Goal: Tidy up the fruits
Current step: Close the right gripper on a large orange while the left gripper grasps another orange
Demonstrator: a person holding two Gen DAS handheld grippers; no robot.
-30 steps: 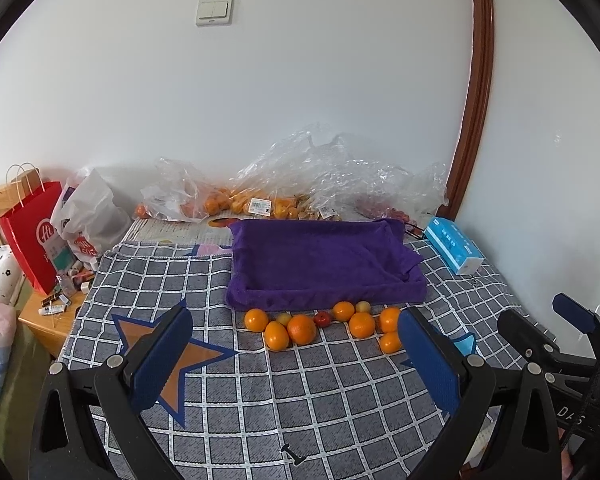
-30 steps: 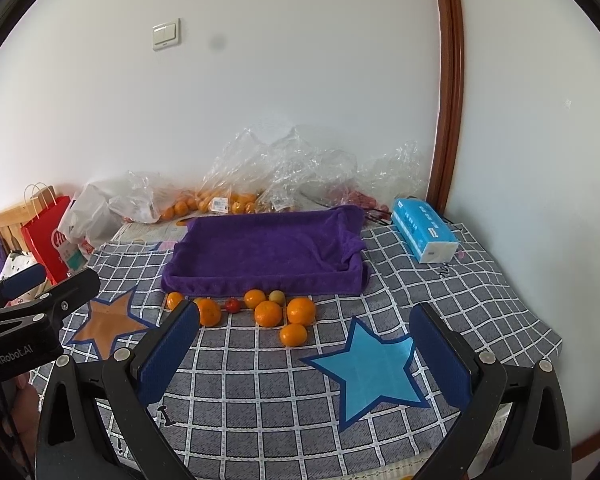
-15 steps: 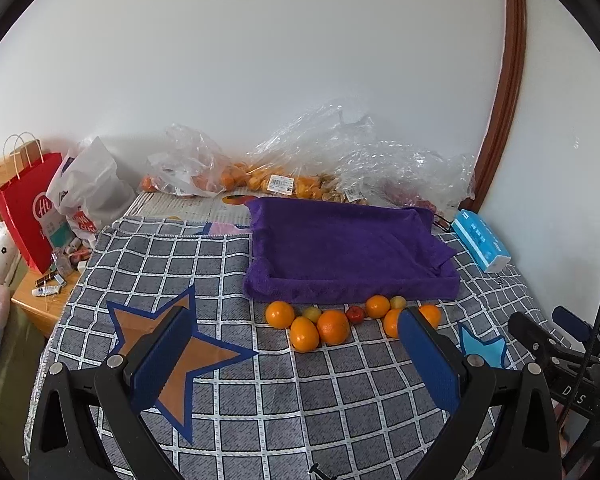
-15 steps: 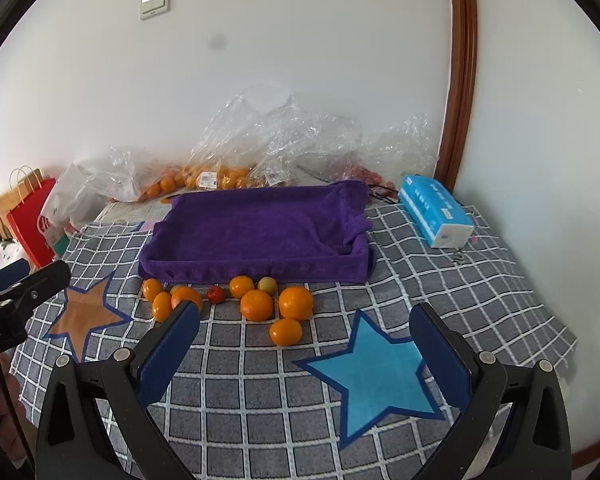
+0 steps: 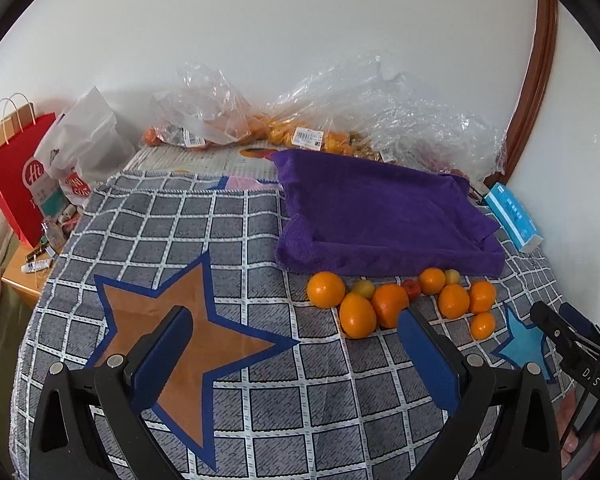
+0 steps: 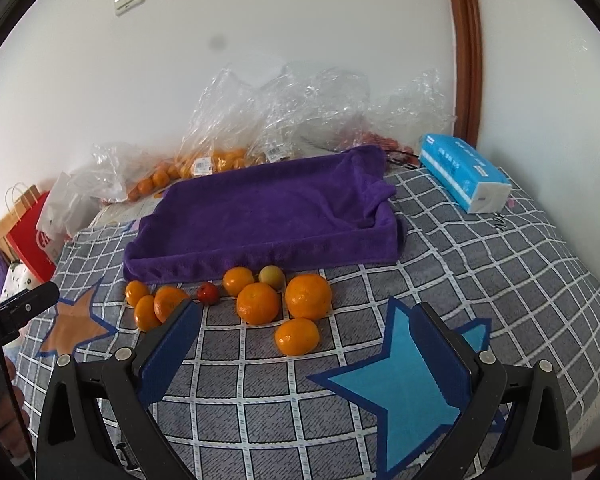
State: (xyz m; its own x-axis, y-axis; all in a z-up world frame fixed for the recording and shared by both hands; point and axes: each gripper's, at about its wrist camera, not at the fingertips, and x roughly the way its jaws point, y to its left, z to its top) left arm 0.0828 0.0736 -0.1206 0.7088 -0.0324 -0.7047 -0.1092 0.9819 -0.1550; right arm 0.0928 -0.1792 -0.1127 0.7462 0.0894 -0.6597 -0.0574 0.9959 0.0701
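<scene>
I have closed in on the oranges [image 6: 257, 303] ahead of both my spread, empty jaws; round and smooth, they need a gentle pinch across the middle.

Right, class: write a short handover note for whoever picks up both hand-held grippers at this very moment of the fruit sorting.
Left hand-held gripper: open, empty, hovering over the orange star on the checked cloth.
Right hand-held gripper: open, empty, close to the nearest orange.
Fruit: oranges, two small yellowish fruits and one small red fruit lie loose in front of the purple towel-lined tray.
Done: nothing; no fruit shows in the tray.
Left: probably move each loose fruit into the tray, starting with the nearest.
</scene>
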